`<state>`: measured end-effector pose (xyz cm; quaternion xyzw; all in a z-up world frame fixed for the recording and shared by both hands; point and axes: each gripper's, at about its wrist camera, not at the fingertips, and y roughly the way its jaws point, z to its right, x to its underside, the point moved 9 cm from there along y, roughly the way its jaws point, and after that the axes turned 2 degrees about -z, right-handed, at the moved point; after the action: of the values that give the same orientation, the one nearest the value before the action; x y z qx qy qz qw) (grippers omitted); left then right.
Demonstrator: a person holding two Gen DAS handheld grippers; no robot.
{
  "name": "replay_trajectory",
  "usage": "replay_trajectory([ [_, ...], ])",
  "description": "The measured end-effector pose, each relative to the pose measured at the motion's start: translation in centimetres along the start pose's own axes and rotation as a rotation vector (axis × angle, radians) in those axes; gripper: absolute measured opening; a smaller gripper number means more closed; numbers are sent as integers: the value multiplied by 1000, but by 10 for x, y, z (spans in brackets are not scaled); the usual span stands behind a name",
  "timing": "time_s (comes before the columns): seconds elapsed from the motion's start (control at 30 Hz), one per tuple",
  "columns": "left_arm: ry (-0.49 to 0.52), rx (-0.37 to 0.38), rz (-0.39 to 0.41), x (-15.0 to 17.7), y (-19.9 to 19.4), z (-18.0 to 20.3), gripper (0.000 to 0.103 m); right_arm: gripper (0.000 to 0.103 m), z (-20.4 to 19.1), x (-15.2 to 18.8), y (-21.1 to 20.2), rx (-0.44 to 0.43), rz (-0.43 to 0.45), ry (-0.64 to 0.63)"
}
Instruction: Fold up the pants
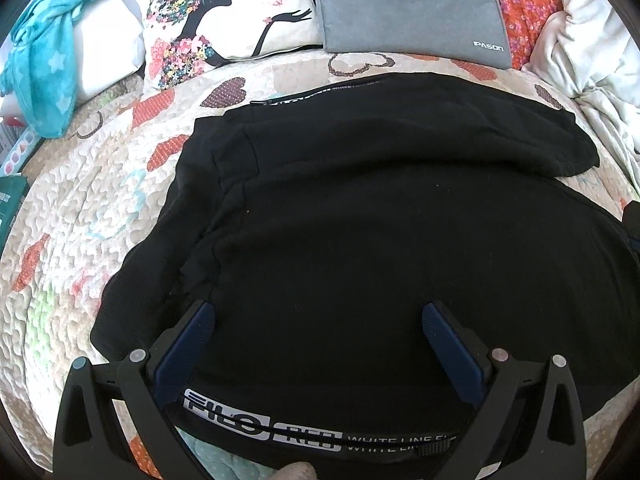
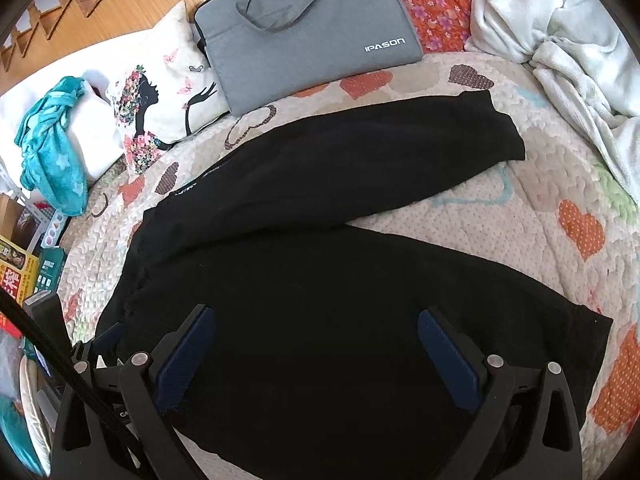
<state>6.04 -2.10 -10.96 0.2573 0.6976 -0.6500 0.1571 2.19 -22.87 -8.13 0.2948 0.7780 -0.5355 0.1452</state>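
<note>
Black pants (image 1: 380, 220) lie spread on a quilted bedspread with hearts (image 1: 80, 208). In the left wrist view my left gripper (image 1: 318, 312) is open over the waist end, its blue pads either side of the cloth, near a white printed stripe (image 1: 304, 434). In the right wrist view the pants (image 2: 340, 280) show two legs splayed apart, the far leg (image 2: 380, 148) reaching right. My right gripper (image 2: 316, 316) is open above the near leg. The left gripper's fingers (image 2: 108, 332) show at the lower left there.
A grey laptop bag (image 1: 408, 12) (image 2: 308, 28), a printed pillow (image 1: 224, 20), a teal towel (image 1: 48, 64) and a white blanket (image 2: 560, 52) lie along the bed's far side. Boxes (image 2: 24, 268) stand off the bed's left edge.
</note>
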Motion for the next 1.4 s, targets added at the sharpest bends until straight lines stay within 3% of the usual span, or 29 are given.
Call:
replay_trajectory([
  [0.33, -58, 68, -33, 3, 5, -3, 103, 103, 3, 2, 4, 9, -14, 0],
  [1.03, -26, 62, -41, 3, 3, 1, 103, 103, 8, 4, 10, 23, -39, 5],
  [1.13, -24, 101, -58, -1, -2, 1, 101, 103, 8, 4, 10, 22, -39, 6],
  [1.27, -81, 183, 7, -16, -26, -9, 88, 103, 15, -5, -4, 34, -5, -5],
  [1.4, -184, 152, 103, -33, -49, -57, 88, 103, 61, -26, -46, 123, 107, 17],
])
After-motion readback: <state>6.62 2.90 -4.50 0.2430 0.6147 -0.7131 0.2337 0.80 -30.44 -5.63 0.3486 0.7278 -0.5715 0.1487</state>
